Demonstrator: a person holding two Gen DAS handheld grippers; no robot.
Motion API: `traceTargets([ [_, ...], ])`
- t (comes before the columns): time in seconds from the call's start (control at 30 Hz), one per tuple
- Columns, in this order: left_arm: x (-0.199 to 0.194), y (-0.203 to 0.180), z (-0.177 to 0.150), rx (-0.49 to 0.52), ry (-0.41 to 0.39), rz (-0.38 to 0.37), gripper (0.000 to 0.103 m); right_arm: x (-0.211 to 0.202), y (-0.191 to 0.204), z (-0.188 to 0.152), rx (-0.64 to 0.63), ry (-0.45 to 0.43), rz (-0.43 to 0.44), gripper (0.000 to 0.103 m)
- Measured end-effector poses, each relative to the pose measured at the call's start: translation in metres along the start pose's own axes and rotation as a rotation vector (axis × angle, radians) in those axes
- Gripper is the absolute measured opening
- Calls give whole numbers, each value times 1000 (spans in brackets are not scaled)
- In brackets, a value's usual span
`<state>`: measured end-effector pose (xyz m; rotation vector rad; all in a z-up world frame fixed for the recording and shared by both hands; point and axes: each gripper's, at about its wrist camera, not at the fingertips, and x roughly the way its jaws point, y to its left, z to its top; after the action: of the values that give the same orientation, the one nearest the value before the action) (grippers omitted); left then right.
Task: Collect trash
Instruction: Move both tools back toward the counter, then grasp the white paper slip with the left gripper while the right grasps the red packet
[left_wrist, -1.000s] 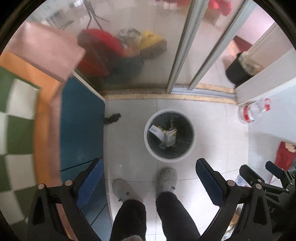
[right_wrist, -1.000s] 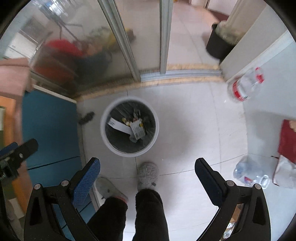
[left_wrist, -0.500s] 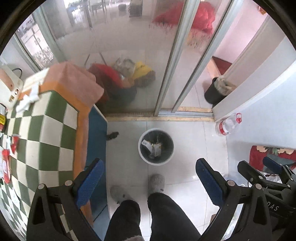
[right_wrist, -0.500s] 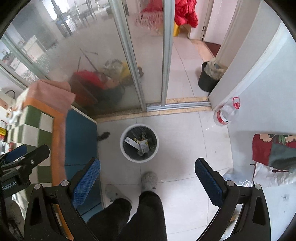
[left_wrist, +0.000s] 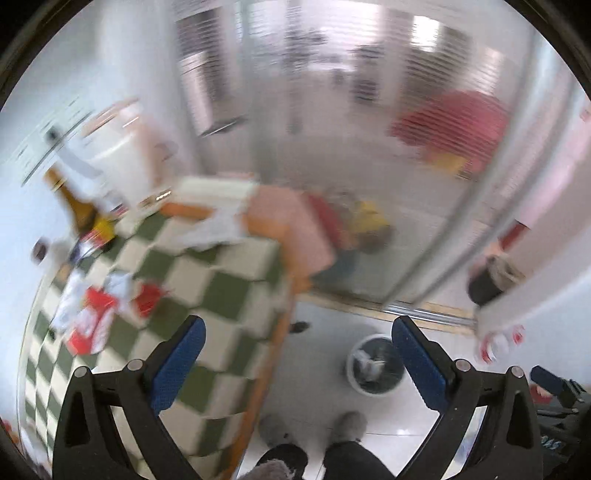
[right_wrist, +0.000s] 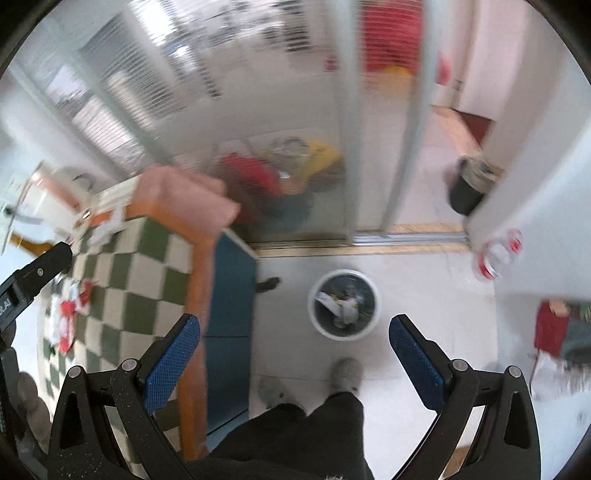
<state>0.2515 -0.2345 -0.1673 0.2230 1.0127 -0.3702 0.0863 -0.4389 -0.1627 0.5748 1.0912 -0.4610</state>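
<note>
A round white trash bin (left_wrist: 373, 363) with paper scraps inside stands on the tiled floor; it also shows in the right wrist view (right_wrist: 344, 303). Red and white wrappers (left_wrist: 98, 314) lie on the green-and-cream checkered tabletop (left_wrist: 207, 288), also visible in the right wrist view (right_wrist: 66, 314). My left gripper (left_wrist: 295, 365) is open and empty, high above the table edge and floor. My right gripper (right_wrist: 293, 354) is open and empty, high above the floor near the bin. The left wrist view is blurred.
A brown bottle (left_wrist: 79, 206) and white containers stand at the table's far left. Glass sliding doors (right_wrist: 384, 147) rise behind the bin. A plastic bottle (right_wrist: 496, 256) lies by the right wall. A black bin (right_wrist: 469, 188) stands beyond. My slippered feet (right_wrist: 345, 373) are below.
Both grippers have risen and swung left, away from the bin toward the checkered table. The bin now looks smaller and the tabletop with its wrappers has come into view. Both stay open.
</note>
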Motion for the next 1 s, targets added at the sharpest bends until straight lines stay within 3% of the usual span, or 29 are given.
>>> traceTargets([
  [0.2, 18, 168, -47, -258, 134, 201, 103, 48, 131, 5, -230, 105, 120, 103],
  [0.27, 26, 232, -81, -380, 207, 251, 103, 69, 177, -2, -304, 160, 163, 103],
  [0.37, 37, 296, -129, -518, 288, 314, 102, 101, 244, -14, -393, 235, 223, 103],
  [0.47, 59, 357, -166, -688, 360, 302, 102, 136, 303, -25, -460, 287, 261, 103],
  [0.57, 82, 386, -188, -786, 396, 248, 98, 164, 354, -34, -522, 306, 247, 103],
  [0.63, 99, 394, -194, -812, 415, 212, 91, 183, 385, -35, -549, 311, 230, 103],
  [0.7, 106, 394, -188, -782, 401, 239, 89, 199, 404, -33, -565, 313, 211, 103],
  [0.8, 108, 385, -176, -718, 378, 233, 71, 222, 426, -26, -582, 310, 185, 103],
  [0.83, 106, 382, -173, -702, 373, 225, 52, 228, 433, -23, -586, 309, 178, 103],
  [0.87, 104, 380, -171, -683, 363, 232, 19, 234, 439, -21, -584, 308, 175, 103],
  [0.9, 103, 378, -169, -672, 364, 235, 8, 238, 444, -18, -583, 306, 172, 103],
  [0.93, 104, 376, -169, -656, 377, 237, 2, 243, 450, -16, -586, 302, 163, 103],
  [1.0, 102, 373, -171, -642, 372, 247, 2, 253, 461, -13, -596, 291, 144, 103],
])
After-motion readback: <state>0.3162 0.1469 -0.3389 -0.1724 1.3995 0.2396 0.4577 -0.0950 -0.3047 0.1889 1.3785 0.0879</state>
